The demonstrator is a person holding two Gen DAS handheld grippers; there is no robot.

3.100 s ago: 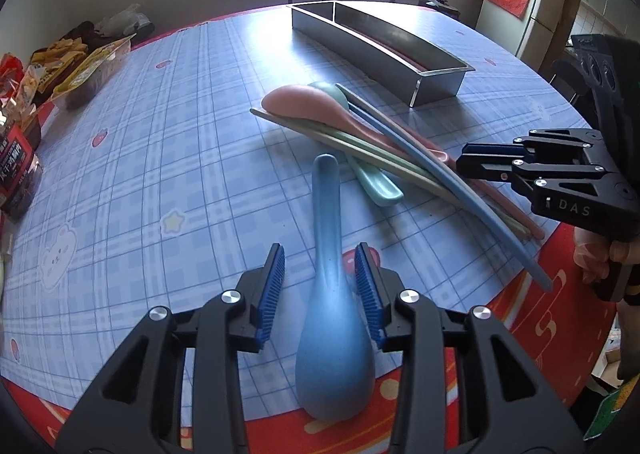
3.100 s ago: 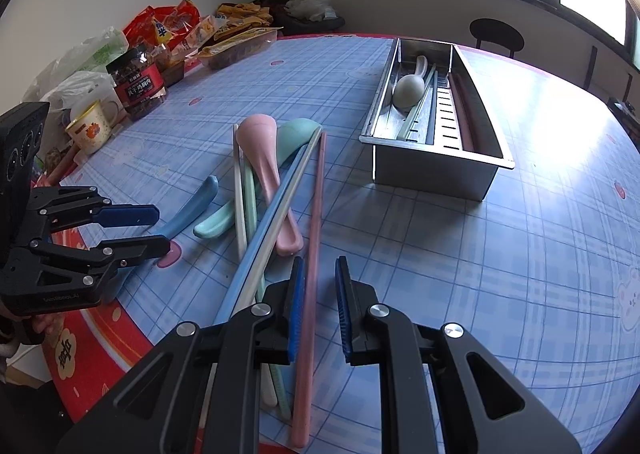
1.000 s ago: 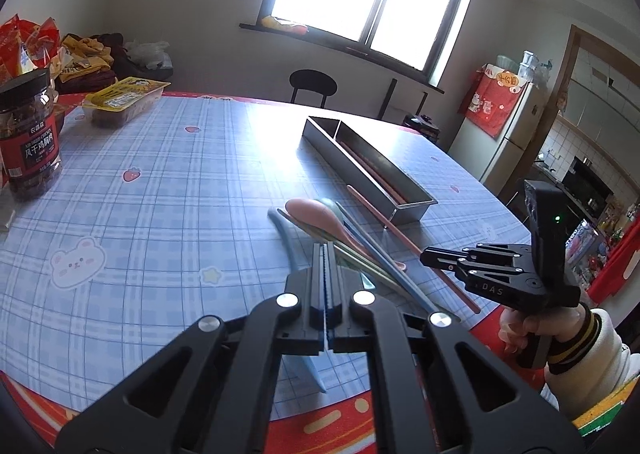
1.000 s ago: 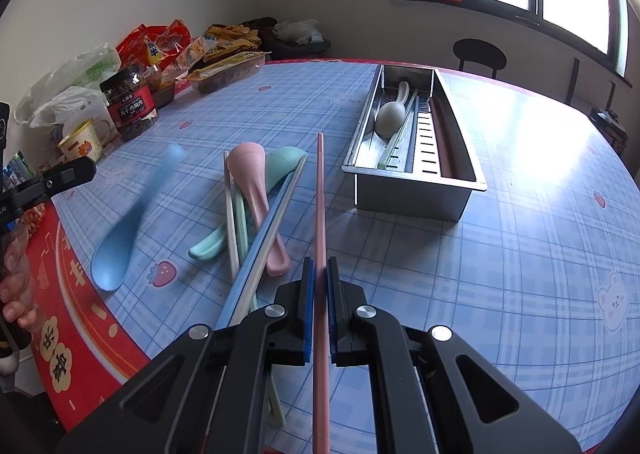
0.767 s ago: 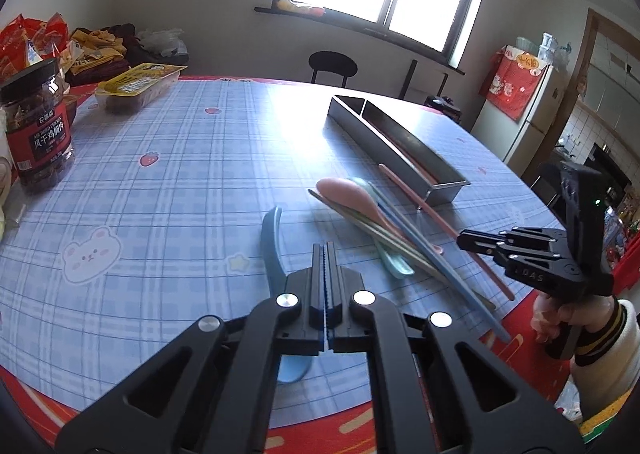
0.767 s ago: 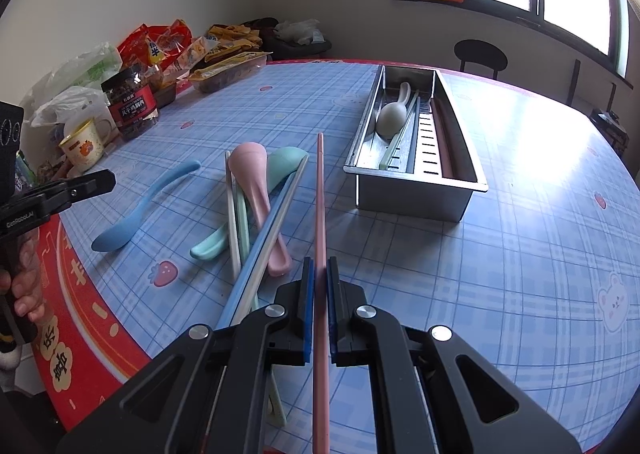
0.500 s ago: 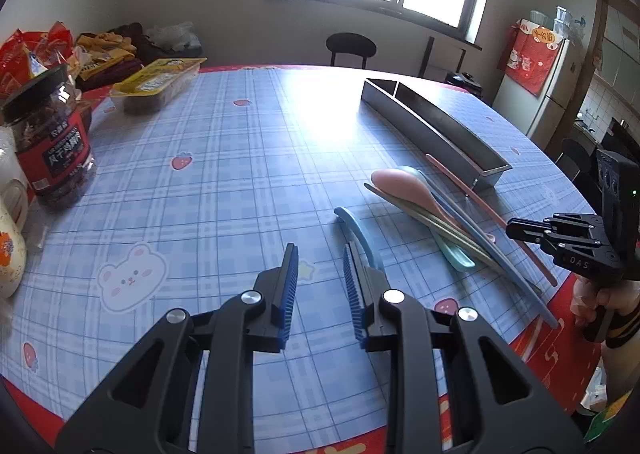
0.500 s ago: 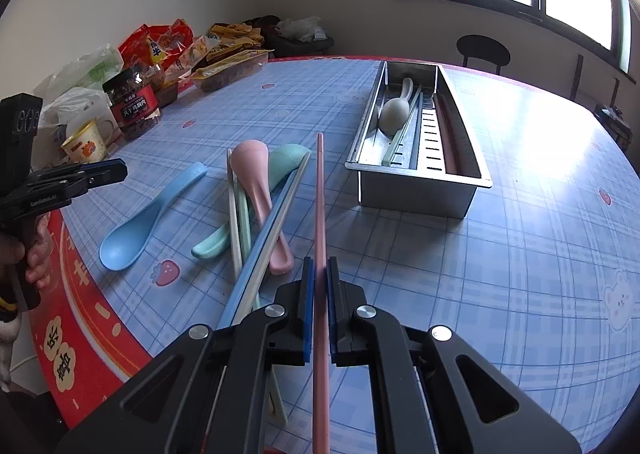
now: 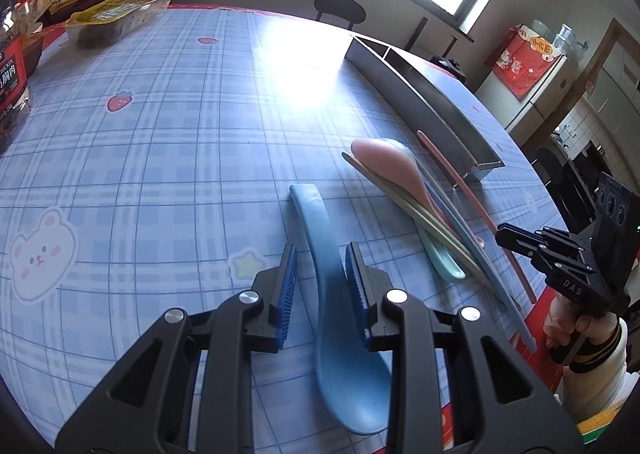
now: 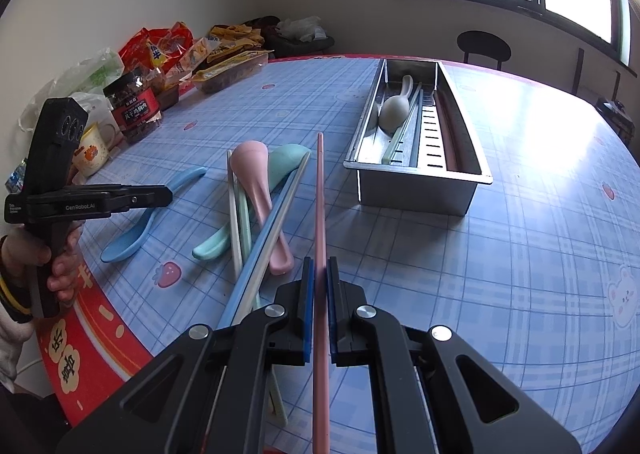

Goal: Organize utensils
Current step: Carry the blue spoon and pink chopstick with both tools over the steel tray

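My left claw [image 9: 320, 278] sits released astride the blue spoon [image 9: 340, 302], my right claw [image 10: 319, 286] clenched on the pink chopstick [image 10: 320, 194], whose long tip could snag the steel tray [image 10: 416, 182] wall.

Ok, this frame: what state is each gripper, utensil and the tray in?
left gripper: open, straddling the blue spoon.
blue spoon: flat on the table, not gripped.
right gripper: shut on the pink chopstick.
pink chopstick: held, pointing forward.
metal tray: holds a grey spoon.
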